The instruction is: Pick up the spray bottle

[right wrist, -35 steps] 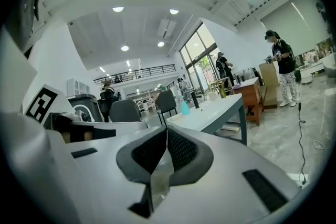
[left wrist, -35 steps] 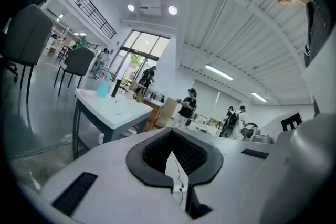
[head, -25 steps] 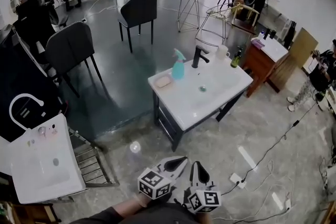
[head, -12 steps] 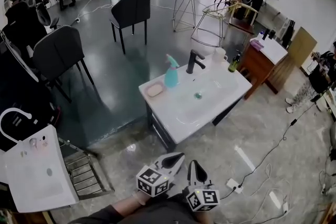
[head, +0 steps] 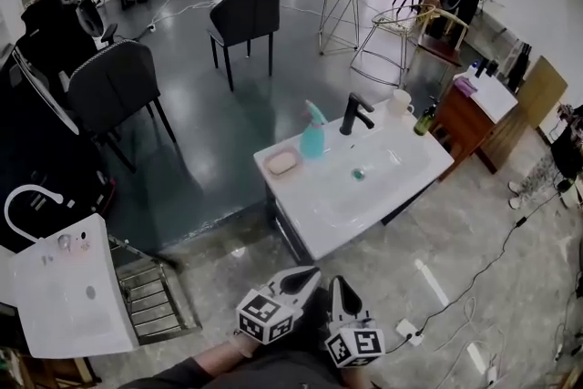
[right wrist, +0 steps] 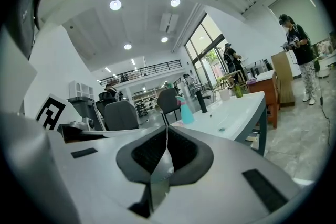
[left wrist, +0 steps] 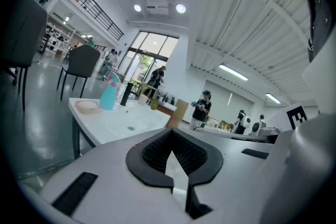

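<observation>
not picked up yet: the spray bottle (head: 312, 134) stands on the sink (head: 330, 216) mid-frame, far from the left gripper (head: 305, 274) and right gripper (head: 338, 288), both closed tight and empty.

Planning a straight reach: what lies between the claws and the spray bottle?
In the head view, only floor, then the white sink top's near part; nothing stands on that stretch before the spray bottle.

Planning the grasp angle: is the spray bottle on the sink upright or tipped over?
Upright. The spray bottle stands on its base on the white sink top, nozzle uppermost, beside the black faucet.
</observation>
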{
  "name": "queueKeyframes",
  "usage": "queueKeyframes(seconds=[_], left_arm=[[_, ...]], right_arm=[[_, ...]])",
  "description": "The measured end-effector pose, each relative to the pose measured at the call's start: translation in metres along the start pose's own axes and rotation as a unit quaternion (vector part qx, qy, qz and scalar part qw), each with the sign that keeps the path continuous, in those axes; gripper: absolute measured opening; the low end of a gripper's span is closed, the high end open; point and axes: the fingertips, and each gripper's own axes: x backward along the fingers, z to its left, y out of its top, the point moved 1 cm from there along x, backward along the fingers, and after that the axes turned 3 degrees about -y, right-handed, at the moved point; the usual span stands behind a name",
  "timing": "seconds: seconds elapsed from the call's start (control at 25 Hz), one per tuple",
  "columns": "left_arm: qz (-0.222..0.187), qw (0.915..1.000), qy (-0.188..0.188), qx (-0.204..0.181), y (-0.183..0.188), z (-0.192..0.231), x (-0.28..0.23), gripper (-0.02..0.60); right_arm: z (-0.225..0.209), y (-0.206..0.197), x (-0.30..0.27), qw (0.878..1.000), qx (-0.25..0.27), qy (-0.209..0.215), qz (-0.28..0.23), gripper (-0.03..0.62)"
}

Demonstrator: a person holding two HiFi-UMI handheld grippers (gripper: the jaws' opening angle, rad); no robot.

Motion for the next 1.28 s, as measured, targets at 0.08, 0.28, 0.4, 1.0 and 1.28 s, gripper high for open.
queueKeyframes(seconds=[0.08, 0.28, 0.4, 1.0, 1.28], left_arm=[[-0.004, 1.0000, 0.006, 0.003, 0.002, 0.007, -0.002, 0.008], [-0.007, 0.9998, 0.017, 0.010, 0.006, 0.023, -0.009, 0.008], [-0.014, 0.9994, 0.028, 0.011, 0.015, 0.037, -0.017, 0.008], [-0.030, 0.9968, 0.072, 0.016, 0.055, 0.097, -0.102, 0.008], [-0.039, 0.9936, 0.104, 0.019, 0.076, 0.127, -0.132, 0.008]], right_arm=[[-0.001, 0.001, -0.007, 1.000, 0.002, 0.005, 0.001, 0.009], [-0.007, 0.005, -0.032, 1.000, 0.013, 0.022, 0.007, 0.009], [-0.011, 0.012, -0.053, 0.999, 0.016, 0.032, 0.008, 0.008], [-0.059, 0.047, -0.151, 0.996, 0.026, 0.083, 0.016, 0.009], [-0.072, 0.062, -0.196, 0.992, 0.027, 0.117, 0.024, 0.009]])
